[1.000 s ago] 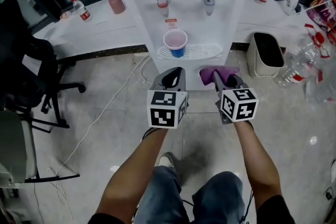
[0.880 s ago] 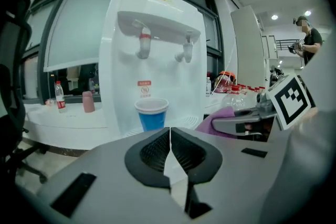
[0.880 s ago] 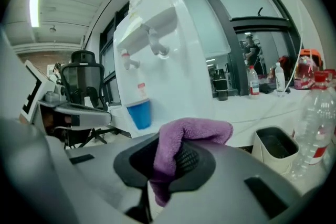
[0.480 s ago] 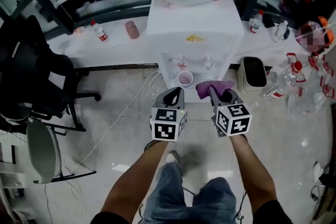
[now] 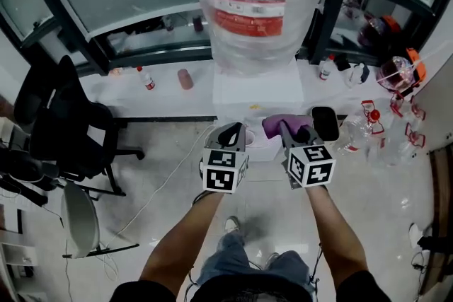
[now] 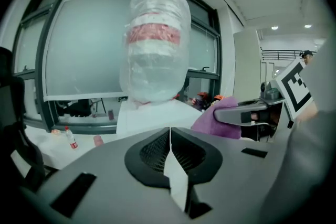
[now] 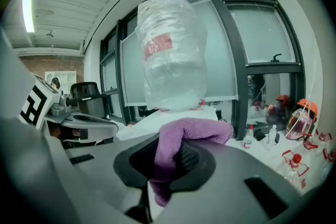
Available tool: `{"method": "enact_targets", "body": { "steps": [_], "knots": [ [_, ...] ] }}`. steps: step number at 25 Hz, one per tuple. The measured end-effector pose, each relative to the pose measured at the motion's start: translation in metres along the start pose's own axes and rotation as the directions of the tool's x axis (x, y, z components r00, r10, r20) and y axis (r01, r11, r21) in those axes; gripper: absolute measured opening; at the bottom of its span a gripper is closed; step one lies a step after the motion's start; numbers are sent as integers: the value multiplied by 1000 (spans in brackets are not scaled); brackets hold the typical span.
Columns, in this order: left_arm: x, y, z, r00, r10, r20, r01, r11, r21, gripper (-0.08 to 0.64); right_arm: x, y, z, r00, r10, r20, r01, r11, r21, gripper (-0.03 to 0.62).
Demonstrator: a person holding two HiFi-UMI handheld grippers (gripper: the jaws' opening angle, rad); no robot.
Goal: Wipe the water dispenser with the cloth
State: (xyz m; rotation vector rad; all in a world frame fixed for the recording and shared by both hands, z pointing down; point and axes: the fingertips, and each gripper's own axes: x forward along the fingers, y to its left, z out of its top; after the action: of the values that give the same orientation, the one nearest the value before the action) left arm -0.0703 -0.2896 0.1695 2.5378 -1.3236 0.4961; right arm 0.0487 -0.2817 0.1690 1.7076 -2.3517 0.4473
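The white water dispenser [image 5: 256, 94] stands ahead with a big plastic-wrapped water bottle [image 5: 256, 3] on top; the same bottle [image 6: 155, 44] [image 7: 172, 57] fills both gripper views. My right gripper [image 5: 289, 125] is shut on a purple cloth [image 5: 280, 124], which bunches over its jaws in the right gripper view as cloth [image 7: 181, 141]. My left gripper [image 5: 231, 131] is shut with nothing in it, its jaws pressed together at gripper [image 6: 170, 139]. Both grippers hover side by side just short of the dispenser's top edge, not touching it. The purple cloth [image 6: 220, 119] shows to the right in the left gripper view.
A black office chair [image 5: 67, 124] stands at the left. A white ledge [image 5: 152, 85] behind holds small bottles [image 5: 147, 78] and a pink cup [image 5: 185, 78]. A bin [image 5: 325, 122] and several plastic bottles [image 5: 371, 124] lie at the right. A white cable [image 5: 152, 187] runs across the floor.
The view has risen and pulled back: the dispenser's taps and cup dropped out of sight, the big bottle came into view. Both grippers rose with it, still shut, the right holding the cloth.
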Motion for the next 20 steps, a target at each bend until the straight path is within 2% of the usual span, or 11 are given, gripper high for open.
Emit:
{"method": "enact_targets", "body": {
  "steps": [7, 12, 15, 20],
  "knots": [
    [-40, 9, 80, 998, -30, 58, 28, 999, 32, 28, -25, 24, 93, 998, -29, 62, 31, 999, -40, 41],
    [-60, 21, 115, 994, -25, 105, 18, 998, 62, 28, -44, 34, 138, 989, -39, 140, 49, 996, -68, 41],
    [-69, 34, 126, 991, -14, 135, 7, 999, 54, 28, -48, 41, 151, 985, -38, 165, 54, 994, -94, 41],
    [-76, 50, 127, 989, -4, 149, -6, 998, 65, 28, -46, 52, 146, 985, -50, 163, 68, 992, -107, 41]
  ]
}}
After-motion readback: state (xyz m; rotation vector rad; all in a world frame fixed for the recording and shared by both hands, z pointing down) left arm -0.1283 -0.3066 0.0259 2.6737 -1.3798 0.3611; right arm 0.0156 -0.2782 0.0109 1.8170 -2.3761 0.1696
